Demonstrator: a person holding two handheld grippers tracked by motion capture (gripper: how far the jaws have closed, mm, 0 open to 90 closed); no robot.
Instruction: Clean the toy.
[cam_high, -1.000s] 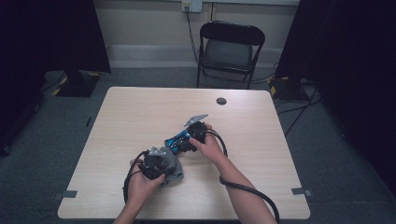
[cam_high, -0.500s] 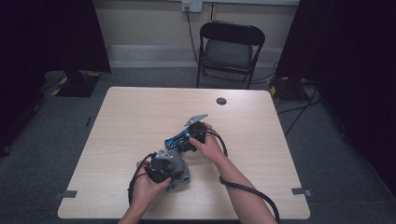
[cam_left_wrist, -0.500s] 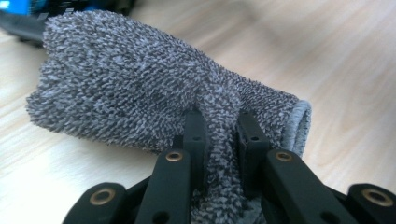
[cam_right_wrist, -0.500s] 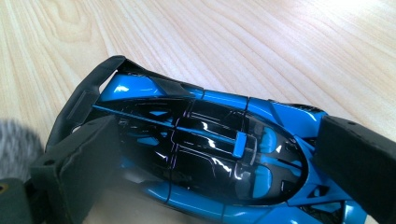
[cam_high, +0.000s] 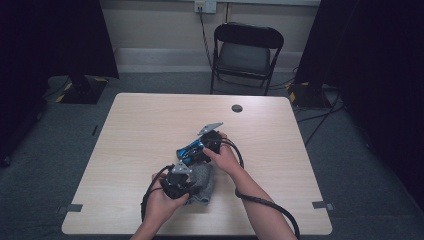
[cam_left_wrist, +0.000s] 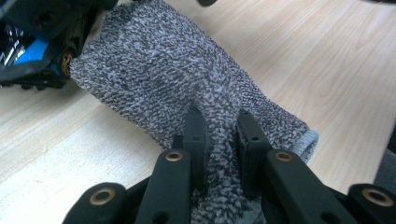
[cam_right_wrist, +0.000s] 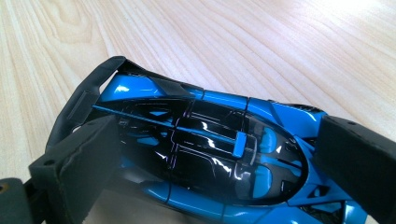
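On the pale wooden worktop (cam_high: 140, 140), a person works with a set of tongs in each hand, both near the front middle.

The left tongs (cam_left_wrist: 219, 140) are clamped tight on a fold of a grey speckled cloth (cam_left_wrist: 163, 74). In the left gripper view the two black jaws stand close together with a ridge of the knit fabric pinched between them, and the rest of the cloth spreads away over the wood toward the far side. From the high view the left tongs (cam_high: 181, 176) sit in the left hand (cam_high: 161, 202) at the near edge of the worktop, over the cloth (cam_high: 204, 184), which lies bunched just to their right.

The right tongs (cam_right_wrist: 210, 163) hold a blue and black toy car (cam_right_wrist: 210, 154). In the right gripper view the jaws stand fairly wide, one on each side of the car's body, and both press against it; the car's dark glossy roof and blue flanks lie between them, its rear wing toward the upper left of that view. In the high view the car (cam_high: 189, 149) sits just beyond the cloth, touching or nearly touching its far edge, with the right tongs (cam_high: 196, 150) and right hand (cam_high: 224, 156) to its right. In the left gripper view the car (cam_left_wrist: 32, 51) shows at the cloth's far left corner.

Farther off, a small dark round thing (cam_high: 237, 108) lies near the far edge of the worktop, well apart from the hands. A black folding chair (cam_high: 246, 55) stands on the floor behind it.
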